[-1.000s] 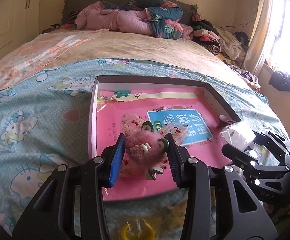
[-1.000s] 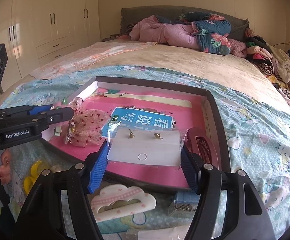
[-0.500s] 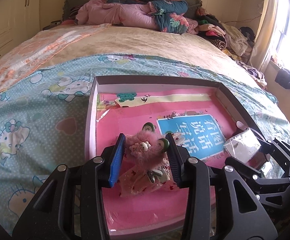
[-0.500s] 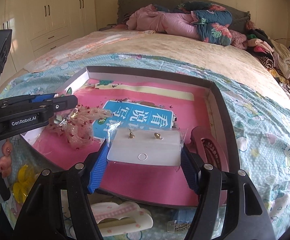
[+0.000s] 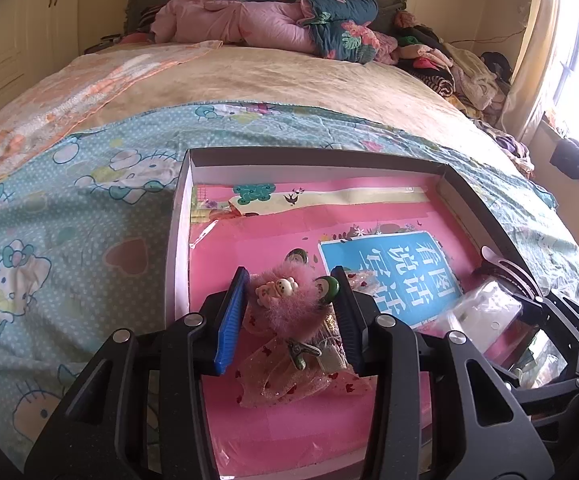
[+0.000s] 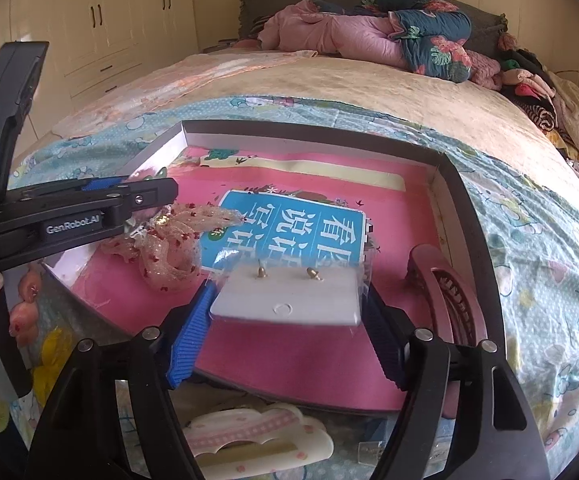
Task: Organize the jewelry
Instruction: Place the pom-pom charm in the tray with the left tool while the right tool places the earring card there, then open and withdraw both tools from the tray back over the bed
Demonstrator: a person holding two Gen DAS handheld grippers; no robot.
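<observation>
Pink fluff marks the hair clip (image 5: pixel 285 300) we hold clamped in our left gripper (image 5: pixel 289 312); its sheer sequined bow trails toward us, low over the pink-lined tray (image 5: pixel 181 216) on the bed (image 5: pixel 249 76). Our right gripper (image 6: pixel 285 312) is opening around a bagged white earring card (image 6: pixel 289 300), long axis across the jaws, its two studs on the far edge; the right pad looks just off it. A maroon claw clip (image 6: pixel 445 292) lies in the tray's right end. Below the tray, a pale cloud-shaped clip (image 6: pixel 257 436) is partly hidden.
</observation>
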